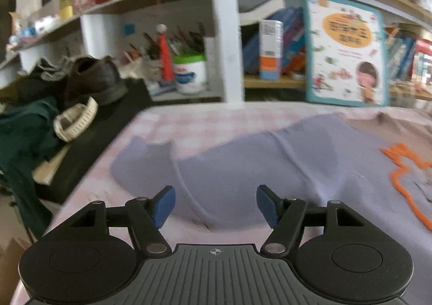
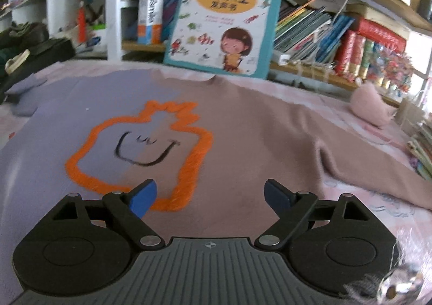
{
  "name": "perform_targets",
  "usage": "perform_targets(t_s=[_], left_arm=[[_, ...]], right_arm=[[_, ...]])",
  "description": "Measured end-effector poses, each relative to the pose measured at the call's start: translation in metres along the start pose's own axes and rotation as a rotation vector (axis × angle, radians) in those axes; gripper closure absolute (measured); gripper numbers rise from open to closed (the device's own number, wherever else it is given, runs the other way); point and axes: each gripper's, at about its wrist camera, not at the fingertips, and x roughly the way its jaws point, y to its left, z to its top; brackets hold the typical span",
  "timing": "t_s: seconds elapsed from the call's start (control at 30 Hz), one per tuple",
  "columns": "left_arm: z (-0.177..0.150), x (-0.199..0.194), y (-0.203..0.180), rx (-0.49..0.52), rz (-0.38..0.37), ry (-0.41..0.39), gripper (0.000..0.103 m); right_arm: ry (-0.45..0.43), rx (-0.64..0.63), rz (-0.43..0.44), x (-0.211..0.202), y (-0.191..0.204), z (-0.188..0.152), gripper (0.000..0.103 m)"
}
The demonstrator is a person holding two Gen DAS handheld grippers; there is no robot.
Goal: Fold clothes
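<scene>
Both tools, left tool [image 1: 215, 206] and right tool [image 2: 210, 198], gape empty over the lilac-and-pink sweater [image 2: 243, 126]; motion blur smears its left sleeve [image 1: 140, 159], its hem hidden below both tools.

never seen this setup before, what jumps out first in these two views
The two-tone sweater spread flat on the pink bed cover stands out, lilac on one half and dusty pink on the other, with a bright orange outline around a smiling face at its centre. Behind it a picture book with a cartoon child leans on the crowded shelf. Both grippers, left and right, hang open above the sweater.
</scene>
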Motion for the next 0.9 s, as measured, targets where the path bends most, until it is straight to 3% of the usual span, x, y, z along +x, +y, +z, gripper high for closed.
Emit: perform_targets(t_s=[0.17, 0.37, 0.43, 0.53, 0.63, 0.77, 0.9], left_arm=[[0.017, 0.029, 0.018, -0.085, 0.091, 0.003, 0.035], [0.009, 0.054, 0.038, -0.104, 0.153, 0.095, 0.035], [0.003, 0.056, 0.048, -0.129, 0.172, 0.111, 0.03], [-0.007, 0.043, 0.065, -0.219, 0.251, 0.077, 0.023], [-0.019, 0.021, 0.082, -0.328, 0.308, 0.024, 0.023], [-0.032, 0.001, 0.103, -0.403, 0.409, 0.016, 0.023], [-0.037, -0.025, 0.117, -0.468, 0.421, -0.013, 0.023]], right_arm=[[-0.002, 0.038, -0.009, 0.002, -0.004, -0.003, 0.007], [0.026, 0.099, 0.008, 0.007, -0.012, -0.003, 0.001], [0.029, 0.106, 0.012, 0.007, -0.012, -0.003, 0.001], [0.03, 0.107, 0.013, 0.007, -0.012, -0.003, 0.001], [0.03, 0.109, 0.015, 0.007, -0.012, -0.003, 0.001], [0.03, 0.109, 0.017, 0.007, -0.012, -0.003, 0.001], [0.031, 0.108, 0.019, 0.008, -0.013, -0.002, 0.001]])
